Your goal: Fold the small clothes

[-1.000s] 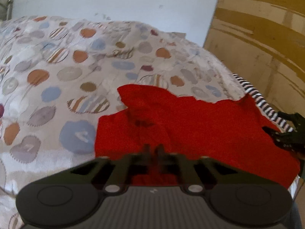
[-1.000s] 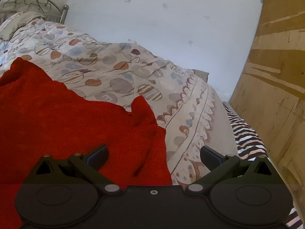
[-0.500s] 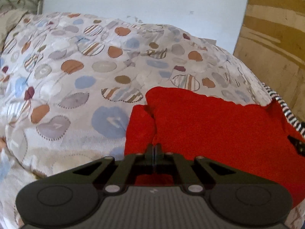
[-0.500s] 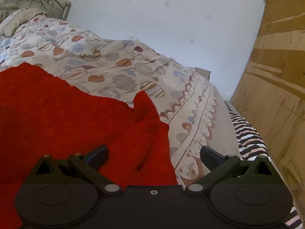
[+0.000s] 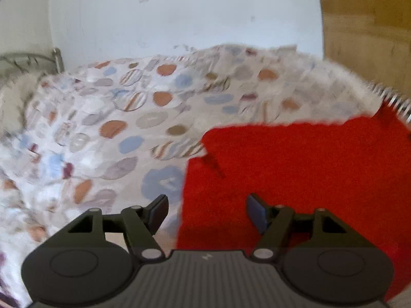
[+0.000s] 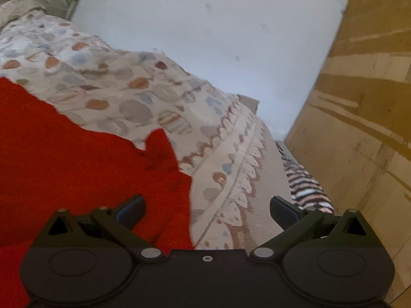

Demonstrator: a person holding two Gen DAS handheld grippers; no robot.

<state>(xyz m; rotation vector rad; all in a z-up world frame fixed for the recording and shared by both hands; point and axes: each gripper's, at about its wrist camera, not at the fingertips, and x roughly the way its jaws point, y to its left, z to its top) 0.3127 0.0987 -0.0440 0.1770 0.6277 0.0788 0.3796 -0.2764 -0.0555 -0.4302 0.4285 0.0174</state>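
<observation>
A red garment (image 5: 303,177) lies on the patterned bedspread (image 5: 108,128), at the right in the left wrist view. It also shows at the left in the right wrist view (image 6: 77,164). My left gripper (image 5: 206,211) is open and empty, above the garment's left edge. My right gripper (image 6: 206,209) is open and empty, above the garment's right edge, where a small flap of cloth sticks up.
A white wall (image 6: 205,38) stands behind the bed. A wooden cupboard (image 6: 359,115) stands at the right. A striped cloth (image 6: 305,184) lies between the bed and the cupboard. A metal headboard (image 5: 28,61) is at the far left.
My left gripper was shut on the garment's left part, then opened and let it go, and it has drawn back and tilted up. My right gripper stayed open and tilted up slightly.
</observation>
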